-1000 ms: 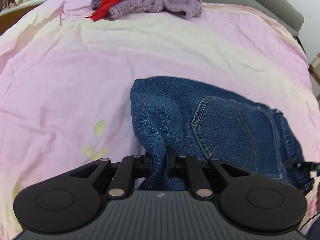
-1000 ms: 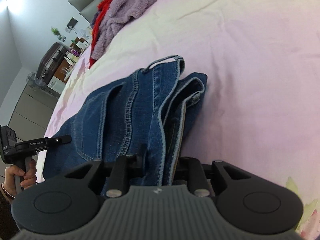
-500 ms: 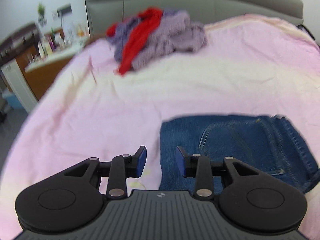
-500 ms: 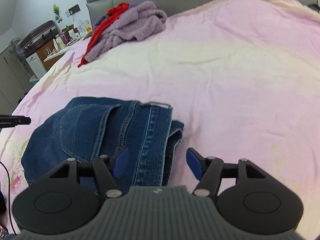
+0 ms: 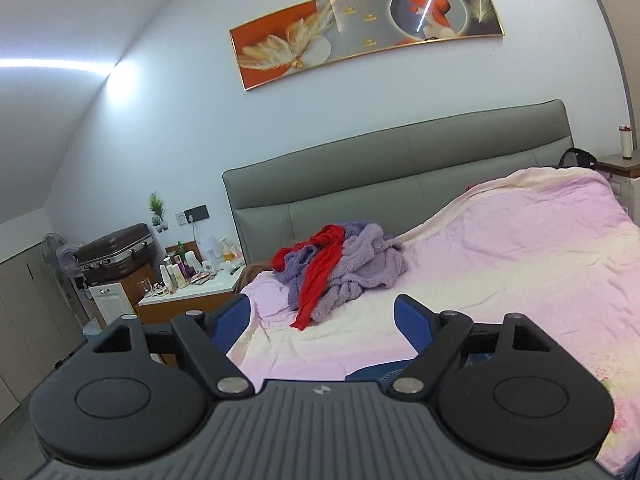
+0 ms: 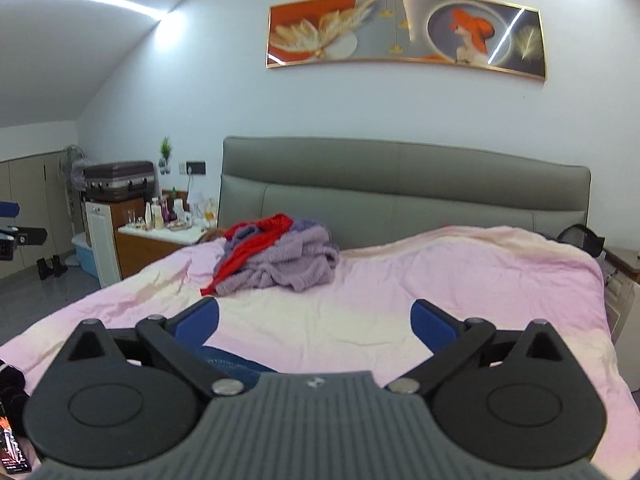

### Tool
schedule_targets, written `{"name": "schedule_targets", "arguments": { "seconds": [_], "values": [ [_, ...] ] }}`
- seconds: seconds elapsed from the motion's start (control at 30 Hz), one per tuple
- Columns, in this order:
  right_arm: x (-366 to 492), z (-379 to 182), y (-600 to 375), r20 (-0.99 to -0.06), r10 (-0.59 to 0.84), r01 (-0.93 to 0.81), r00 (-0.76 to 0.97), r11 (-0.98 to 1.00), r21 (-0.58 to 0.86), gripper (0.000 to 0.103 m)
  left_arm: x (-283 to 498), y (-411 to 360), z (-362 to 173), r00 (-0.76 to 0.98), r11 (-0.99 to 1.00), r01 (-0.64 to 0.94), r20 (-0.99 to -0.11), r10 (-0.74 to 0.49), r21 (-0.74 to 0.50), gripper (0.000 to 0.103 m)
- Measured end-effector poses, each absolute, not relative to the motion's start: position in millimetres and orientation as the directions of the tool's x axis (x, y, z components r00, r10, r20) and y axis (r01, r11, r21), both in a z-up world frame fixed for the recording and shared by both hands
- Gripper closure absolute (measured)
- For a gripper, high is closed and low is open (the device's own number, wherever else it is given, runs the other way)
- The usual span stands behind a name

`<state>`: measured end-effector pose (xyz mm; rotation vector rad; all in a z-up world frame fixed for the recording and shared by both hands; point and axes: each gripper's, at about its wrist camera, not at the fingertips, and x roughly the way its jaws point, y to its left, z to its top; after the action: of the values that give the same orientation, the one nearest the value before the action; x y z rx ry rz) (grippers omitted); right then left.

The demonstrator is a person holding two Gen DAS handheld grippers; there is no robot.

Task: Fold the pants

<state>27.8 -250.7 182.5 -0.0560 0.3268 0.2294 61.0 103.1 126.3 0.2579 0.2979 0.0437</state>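
On the bed [image 6: 460, 280], low in both views: only a sliver of the jeans [image 6: 228, 364], blue denim lying on the pink cover just beyond the gripper bodies; long axis and heading impossible to tell from so little.

Left gripper [image 5: 322, 314]: fingers spread wide, just opened, nothing between them. Right gripper [image 6: 316, 320]: likewise spread wide, just opened, empty.

A second ago: both pairs of fingers clamped on the denim, the folded jeans filling each view. Now: headboard [image 6: 400, 192], wall picture [image 6: 404, 32] and the purple and red clothes heap [image 6: 280, 260] in sight instead.
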Motion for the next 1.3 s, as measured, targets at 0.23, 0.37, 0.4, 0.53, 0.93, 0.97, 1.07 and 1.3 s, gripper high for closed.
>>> {"name": "schedule_targets", "arguments": {
  "seconds": [0.23,0.37,0.4,0.53,0.93,0.97,1.07,1.3],
  "values": [
    [-91,189,-255,-0.205,0.147,-0.144,0.968,0.989,0.029,0.005,-19,53,110,0.979,0.974,-0.096,-0.158,0.130,0.206,0.000],
    [-137,165,-251,-0.223,0.092,-0.088,0.970,0.996,0.030,0.005,-37,42,89,0.966,0.978,-0.152,-0.189,0.178,0.141,0.000],
    [-144,158,-250,-0.229,0.081,-0.078,0.970,0.997,0.021,0.005,-36,40,82,0.961,0.982,-0.134,-0.226,0.162,0.135,0.000],
    [-159,133,-249,-0.275,0.048,-0.048,0.960,0.999,0.004,0.005,-30,32,44,0.912,0.985,-0.089,-0.386,0.139,0.146,0.000],
    [-168,96,-242,-0.320,0.009,-0.023,0.947,0.999,-0.040,0.005,-52,26,6,0.860,0.990,-0.082,-0.494,0.128,0.114,0.000],
    [-168,97,-242,-0.319,0.006,-0.019,0.948,0.999,-0.039,0.005,-53,24,6,0.861,0.991,-0.077,-0.494,0.123,0.112,0.000],
    [-168,98,-243,-0.317,-0.002,-0.009,0.948,0.999,-0.032,0.005,-53,21,6,0.864,0.992,-0.066,-0.491,0.110,0.106,0.000],
    [-175,100,-244,-0.307,-0.021,0.008,0.951,0.999,-0.043,0.005,-55,14,11,0.878,0.994,-0.042,-0.471,0.086,0.104,0.000]
  ]
}}
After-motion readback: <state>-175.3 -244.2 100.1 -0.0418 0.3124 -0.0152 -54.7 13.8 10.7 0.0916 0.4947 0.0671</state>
